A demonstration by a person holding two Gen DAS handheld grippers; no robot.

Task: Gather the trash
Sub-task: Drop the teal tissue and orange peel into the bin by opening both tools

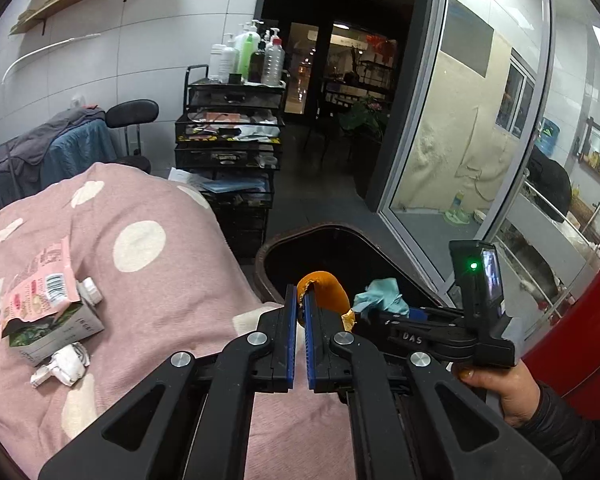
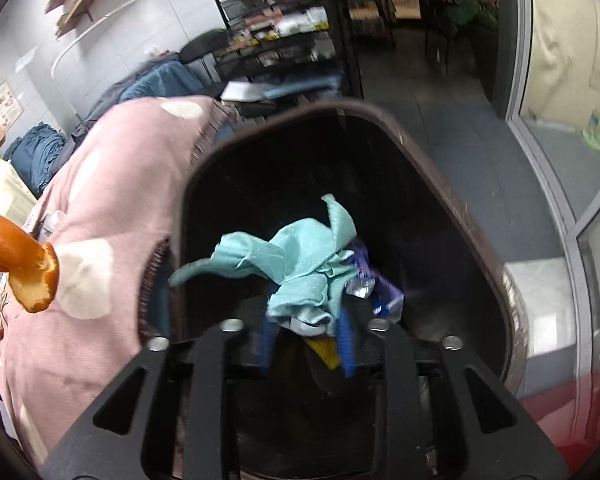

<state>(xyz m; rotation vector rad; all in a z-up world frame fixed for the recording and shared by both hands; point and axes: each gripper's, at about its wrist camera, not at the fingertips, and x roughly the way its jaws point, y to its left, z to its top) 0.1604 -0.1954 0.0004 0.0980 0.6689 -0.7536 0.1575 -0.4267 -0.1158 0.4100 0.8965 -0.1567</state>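
Left tongs [image 1: 300, 300] clamped on curled, glossy orange peel [image 1: 326, 286].

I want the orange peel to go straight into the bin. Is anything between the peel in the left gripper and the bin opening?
Nothing visible blocks it. The orange peel is pinched in the left gripper at the edge of the pink blanket, with the bin open just beyond. The right gripper with a teal cloth is over the bin too.
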